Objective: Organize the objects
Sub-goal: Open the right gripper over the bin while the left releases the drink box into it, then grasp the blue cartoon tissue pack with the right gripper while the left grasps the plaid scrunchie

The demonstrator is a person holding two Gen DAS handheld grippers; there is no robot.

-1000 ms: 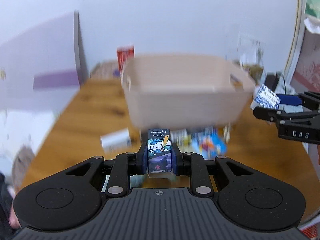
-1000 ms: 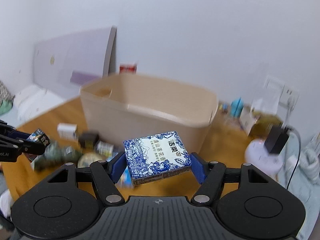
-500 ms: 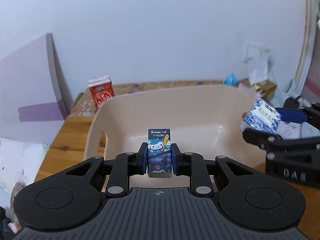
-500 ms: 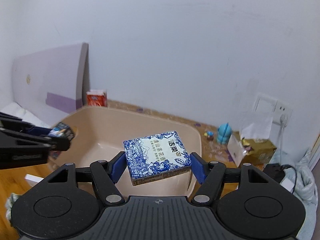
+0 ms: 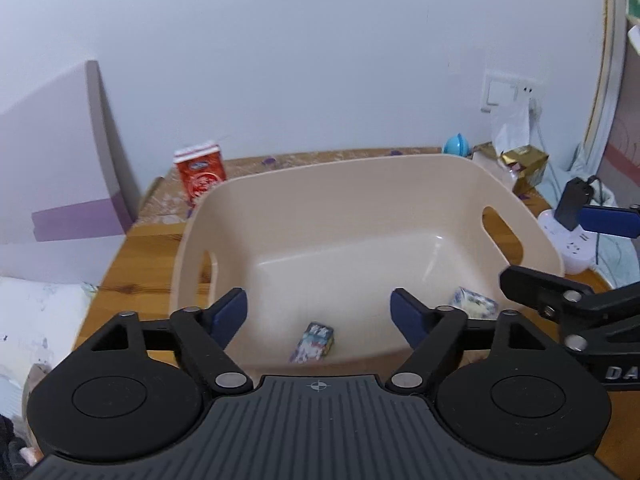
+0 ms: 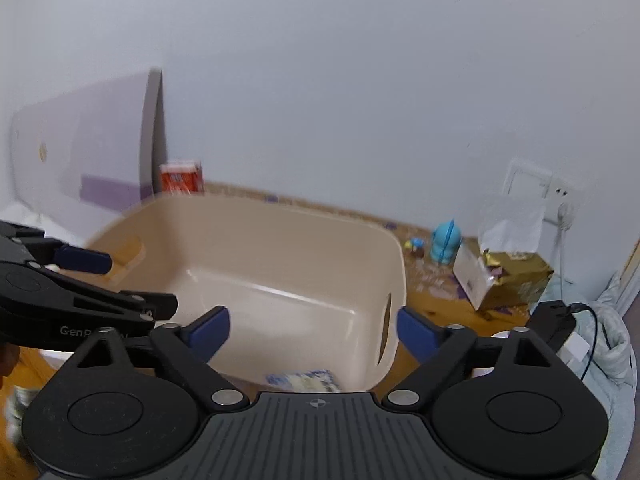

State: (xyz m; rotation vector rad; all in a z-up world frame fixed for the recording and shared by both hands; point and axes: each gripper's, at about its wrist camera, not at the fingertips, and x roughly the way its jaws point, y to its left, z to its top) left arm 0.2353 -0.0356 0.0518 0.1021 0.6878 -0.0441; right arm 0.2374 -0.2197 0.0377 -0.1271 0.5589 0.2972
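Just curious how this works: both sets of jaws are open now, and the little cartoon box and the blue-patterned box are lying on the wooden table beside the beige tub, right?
Not quite. Both jaws are open, but the cartoon box and the blue-patterned box lie inside the beige tub, on its floor, not on the table beside it. The left wrist view shows both.

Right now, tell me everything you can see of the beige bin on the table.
The beige bin looks like smooth plastic, rectangular with rounded corners, walls flaring outward and a slot handle cut in each short end. It sits upright on the wooden table. Inside, near the front wall, lie a small cartoon-printed box and a blue-and-white patterned box. Both open grippers hover above its near edge, touching nothing.
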